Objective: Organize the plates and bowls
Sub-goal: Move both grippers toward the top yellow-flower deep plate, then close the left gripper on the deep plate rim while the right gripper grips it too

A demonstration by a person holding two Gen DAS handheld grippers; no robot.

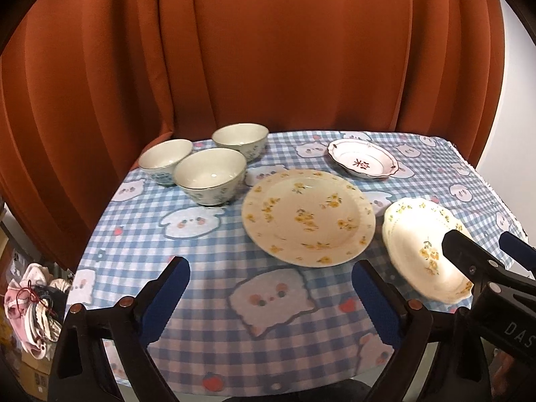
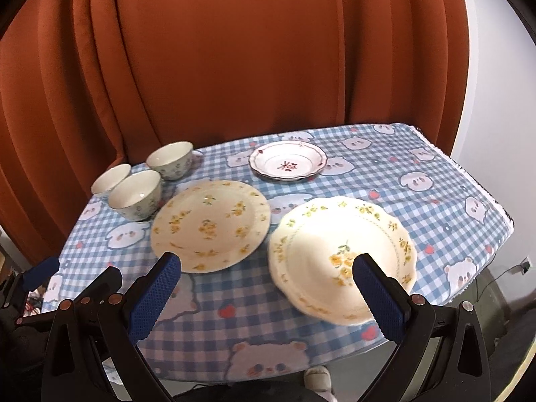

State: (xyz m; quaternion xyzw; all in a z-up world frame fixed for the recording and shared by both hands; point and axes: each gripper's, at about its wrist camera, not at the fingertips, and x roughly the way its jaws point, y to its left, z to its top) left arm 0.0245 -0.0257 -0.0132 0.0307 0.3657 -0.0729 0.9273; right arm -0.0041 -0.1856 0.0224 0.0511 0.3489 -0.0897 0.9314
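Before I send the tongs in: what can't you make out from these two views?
- Scalloped plate: blurred in both views; whether one plate or a stack, unclear.
- Its near rim: right tongs finger covers it.
- Rear bowl: partly behind front bowl, right view.

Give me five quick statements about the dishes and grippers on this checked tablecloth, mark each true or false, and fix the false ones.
1. Three bowls stand grouped at the table's far left. True.
2. The red-patterned dish is stacked on the round yellow-flowered plate. False: it sits apart, farther back.
3. The left gripper holds a bowl. False: its jaws are open over bare checked tablecloth.
4. The right gripper is open, with nothing clamped. True.
5. The scalloped plate lies left of the round plate. False: it lies to its right.
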